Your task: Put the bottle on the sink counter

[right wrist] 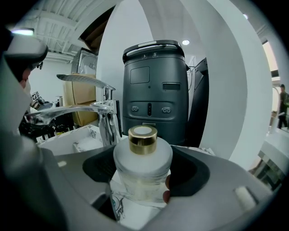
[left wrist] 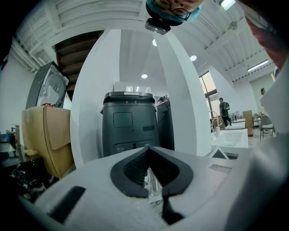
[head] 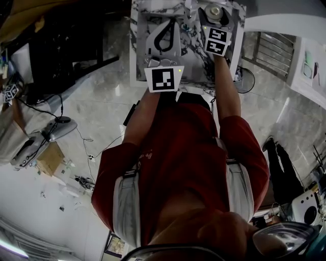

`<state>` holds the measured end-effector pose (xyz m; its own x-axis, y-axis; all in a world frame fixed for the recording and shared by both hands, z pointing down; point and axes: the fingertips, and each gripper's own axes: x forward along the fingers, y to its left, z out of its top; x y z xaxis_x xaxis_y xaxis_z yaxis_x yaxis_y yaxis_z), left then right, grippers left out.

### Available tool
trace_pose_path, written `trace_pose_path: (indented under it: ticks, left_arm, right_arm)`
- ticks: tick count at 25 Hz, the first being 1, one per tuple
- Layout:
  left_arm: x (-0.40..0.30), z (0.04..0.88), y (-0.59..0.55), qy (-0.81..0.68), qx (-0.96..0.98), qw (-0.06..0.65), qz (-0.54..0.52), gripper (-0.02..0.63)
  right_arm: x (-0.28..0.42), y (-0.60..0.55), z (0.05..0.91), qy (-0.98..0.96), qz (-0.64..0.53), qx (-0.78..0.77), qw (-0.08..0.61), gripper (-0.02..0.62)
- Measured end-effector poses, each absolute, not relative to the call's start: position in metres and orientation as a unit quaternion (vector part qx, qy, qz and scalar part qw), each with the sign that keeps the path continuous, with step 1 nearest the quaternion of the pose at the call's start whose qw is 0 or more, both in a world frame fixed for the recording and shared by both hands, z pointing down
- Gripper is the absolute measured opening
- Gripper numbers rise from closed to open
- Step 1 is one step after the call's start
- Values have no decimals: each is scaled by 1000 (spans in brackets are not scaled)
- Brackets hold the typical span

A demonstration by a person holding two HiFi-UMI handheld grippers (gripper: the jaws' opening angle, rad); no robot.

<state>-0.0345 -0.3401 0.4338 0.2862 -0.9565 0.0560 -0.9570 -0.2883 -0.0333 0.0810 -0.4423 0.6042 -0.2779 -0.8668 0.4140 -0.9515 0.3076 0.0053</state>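
Observation:
A frosted glass bottle (right wrist: 142, 164) with a gold cap stands upright between the dark pads of my right gripper (right wrist: 144, 176), which is shut on its body. Under it shows the white marbled sink counter (right wrist: 131, 219). In the head view the bottle (head: 214, 11) hangs over the counter's far right part (head: 237, 25), held by the right gripper (head: 214, 21). My left gripper (head: 163, 38) is over the sink area to the left. Its jaws (left wrist: 147, 148) meet at the tips and hold nothing that I can make out.
A chrome faucet (right wrist: 92, 113) rises just left of the bottle beside the basin (right wrist: 67, 140). A dark grey machine (right wrist: 153, 90) stands behind, between white pillars. Cardboard boxes (left wrist: 47, 140) are at the left. Cables and devices (head: 48, 135) lie on the floor.

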Motion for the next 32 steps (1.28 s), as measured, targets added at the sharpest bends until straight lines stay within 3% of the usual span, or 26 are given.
trace_pose_path:
  ticks: [32]
  left_arm:
    - [-31,456,-353,-590,806,18,50,3]
  right_arm:
    - [83,-461,625,-786,124,581,172,336]
